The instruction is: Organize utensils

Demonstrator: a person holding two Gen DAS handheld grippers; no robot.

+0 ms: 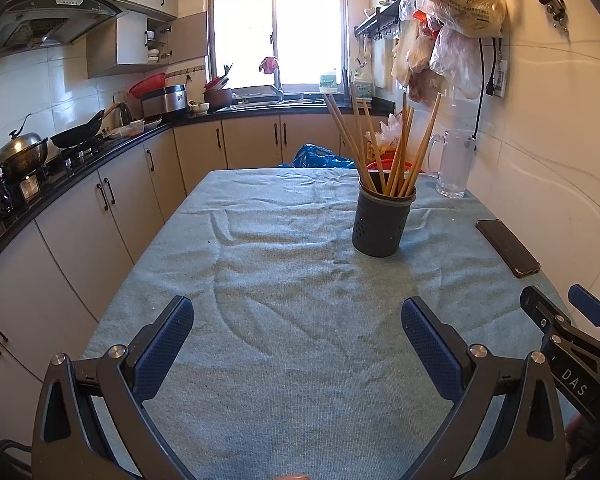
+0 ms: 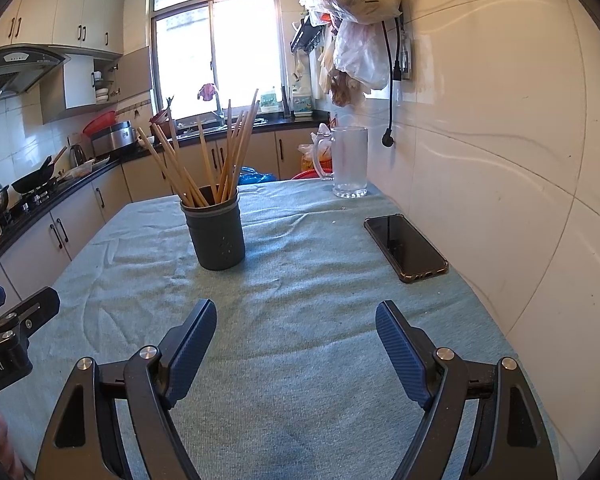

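Fingers of the left gripper [image 1: 297, 322] and right gripper [image 2: 296, 326] are spread wide and hold nothing. The chopsticks [image 1: 384, 148] stand upright, fanned, in the grey holder [image 1: 381, 222] on the counter [image 1: 284, 280]: one o'clock from the left, eleven from the right, seemingly equally near. Their lower ends are hidden inside.

A home kitchen was shown: a range hood [image 1: 48, 20], a wok [image 1: 78, 136] on the stove, cabinets [image 1: 80, 216] and a sink tap [image 1: 277, 84] were seen.
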